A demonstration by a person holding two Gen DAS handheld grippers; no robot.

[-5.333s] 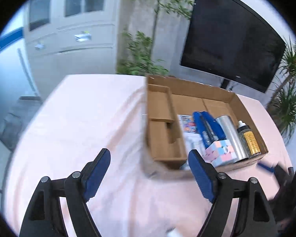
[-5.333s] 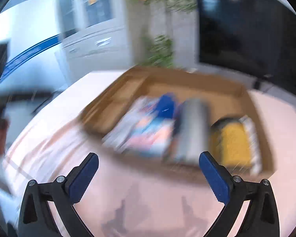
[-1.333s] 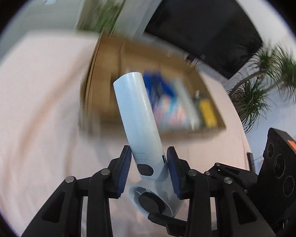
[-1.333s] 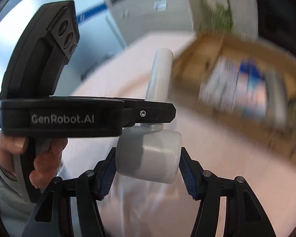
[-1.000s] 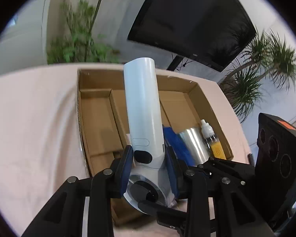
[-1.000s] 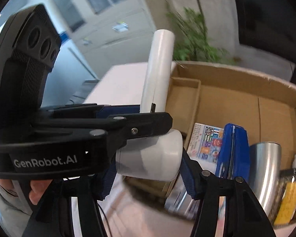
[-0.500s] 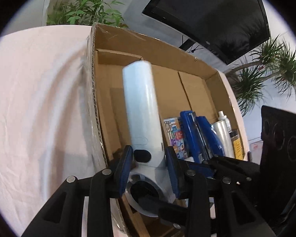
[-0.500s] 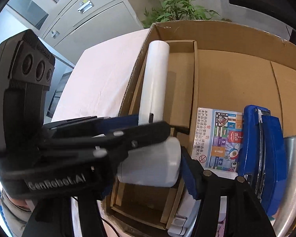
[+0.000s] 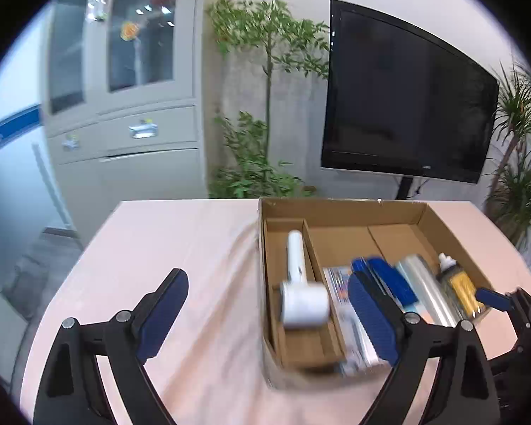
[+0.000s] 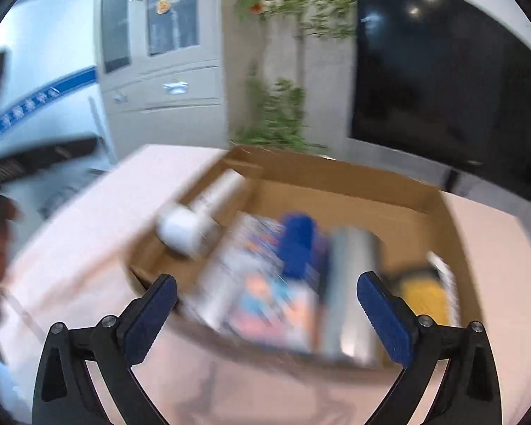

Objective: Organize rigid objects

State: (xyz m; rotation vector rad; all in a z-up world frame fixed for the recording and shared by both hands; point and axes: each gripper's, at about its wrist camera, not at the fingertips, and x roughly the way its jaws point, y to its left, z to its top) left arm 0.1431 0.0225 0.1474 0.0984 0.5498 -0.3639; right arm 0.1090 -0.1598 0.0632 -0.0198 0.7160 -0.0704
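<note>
A pink tablecloth (image 9: 180,248) holds the cardboard box (image 9: 340,209); behind it stand a cabinet (image 9: 131,113) and a TV (image 9: 403,106). The white hair dryer (image 9: 301,283), held before, now lies in the box's left slot. The left gripper (image 9: 265,313) and right gripper (image 10: 267,313) have just been opening and are empty.

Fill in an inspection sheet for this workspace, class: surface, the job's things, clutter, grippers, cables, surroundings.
Surface: table under a pink cloth.
Job's things: white handheld device lies in the cardboard box's narrow left compartment; blue stapler, silver cylinder and yellow bottle in the main part.
Clutter: nothing seen.
Grippers: left gripper and right gripper open, empty, jaws just opened.
Cables: nothing seen.
Surroundings: cabinet, plants, dark screen.
</note>
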